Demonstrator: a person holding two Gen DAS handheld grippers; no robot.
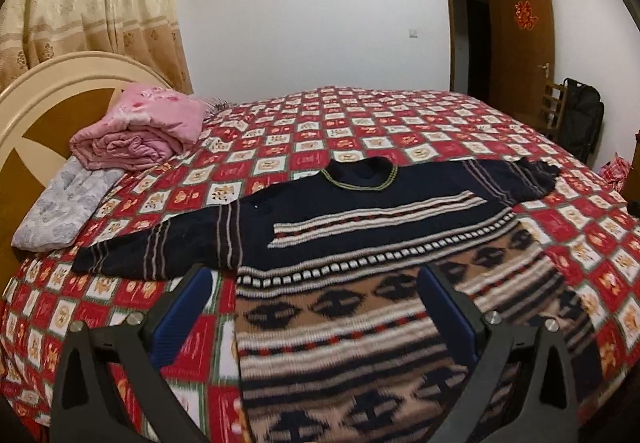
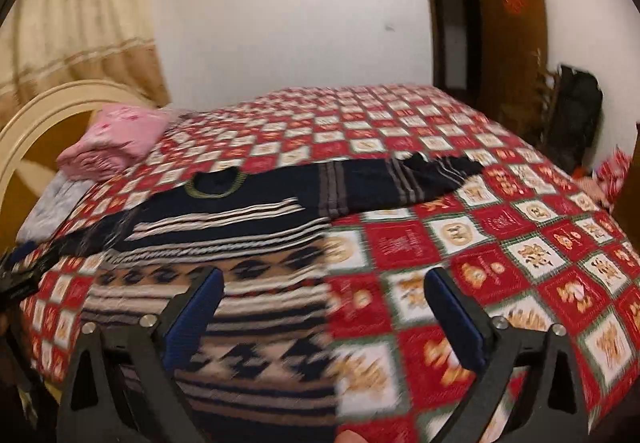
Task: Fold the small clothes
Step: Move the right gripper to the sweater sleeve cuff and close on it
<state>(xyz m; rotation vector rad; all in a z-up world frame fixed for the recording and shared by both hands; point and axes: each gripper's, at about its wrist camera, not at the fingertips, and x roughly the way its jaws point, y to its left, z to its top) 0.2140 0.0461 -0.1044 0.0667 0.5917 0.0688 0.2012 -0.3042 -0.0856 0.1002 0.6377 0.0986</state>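
Sweater (image 1: pixel 360 243) flat on the bed (image 1: pixel 400 131), both my left fingers (image 1: pixel 444 307) and right fingers (image 2: pixel 204 303) spread wide, empty; pinch hem corners squarely, lift evenly.

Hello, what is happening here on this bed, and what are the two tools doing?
A person holds a two-finger gripper in each hand over a patterned sweater that lies flat on the red checkered bedspread, with both sleeves spread out. The left gripper is open above the sweater's lower left edge. The right gripper is open above its lower right edge. Neither holds any cloth, and no fold is made yet. A folded pink blanket lies near the headboard.
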